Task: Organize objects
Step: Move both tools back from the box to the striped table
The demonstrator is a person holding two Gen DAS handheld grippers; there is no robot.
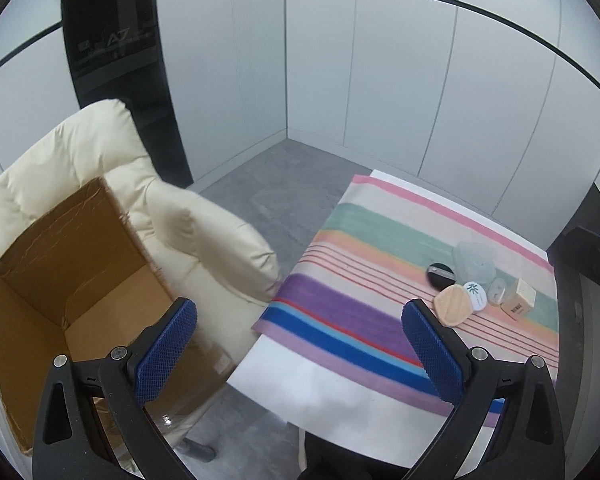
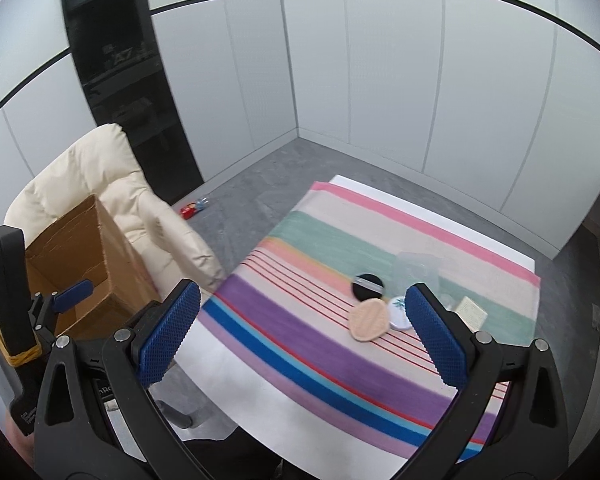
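the left tongs (image 1: 300, 336) hang wide apart and empty above the near-left corner of the white worktop (image 1: 340, 404), with the open brown cardboard box (image 1: 80, 280) on the cream padded chair (image 1: 204, 240) just to their left. the right tongs (image 2: 302, 324) are spread too, gripping nothing, over the striped multicolour cloth (image 2: 300, 332). further out on the cloth sits a tight cluster — a peach teardrop sponge puff (image 2: 367, 320) touching a round black powder puff (image 2: 367, 285) and a white round tin with a green leaf mark (image 2: 398, 312), a clear plastic lidded cup (image 1: 473, 258) behind them, and a small tan cardboard carton (image 1: 518, 302) to the right.
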